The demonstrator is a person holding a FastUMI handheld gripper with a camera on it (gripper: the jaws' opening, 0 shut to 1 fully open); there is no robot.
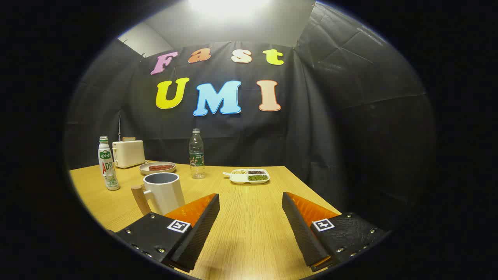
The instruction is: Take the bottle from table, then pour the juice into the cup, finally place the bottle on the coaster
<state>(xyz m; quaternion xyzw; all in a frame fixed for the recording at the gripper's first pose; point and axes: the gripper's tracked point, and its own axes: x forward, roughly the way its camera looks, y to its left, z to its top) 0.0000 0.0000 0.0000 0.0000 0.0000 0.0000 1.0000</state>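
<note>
The gripper [251,216] is above the wooden table [249,233] with its two black fingers [202,221] spread wide apart, and between them there is only bare table, so it holds nothing. Just beside the left finger, and a little beyond its tip, stands a white cup [163,192] with a pale wooden handle that points to the left; the inside of the cup looks grey, and I cannot tell if anything is in it. Further to the left, near the table edge, stands a white juice bottle [107,163] with a green cap and a coloured label, upright and well apart from the fingers. Behind it there is a cream toaster [128,153], close to the black wall. Between the toaster and the middle of the table lies a shallow plate [157,168] with something dark red on it. Beyond the fingers, near the far side of the table, a clear water bottle [197,154] stands upright with a green label. To the right of this bottle lies a white tray [250,176] with several compartments, which hold small grains or beans of different colours.
</note>
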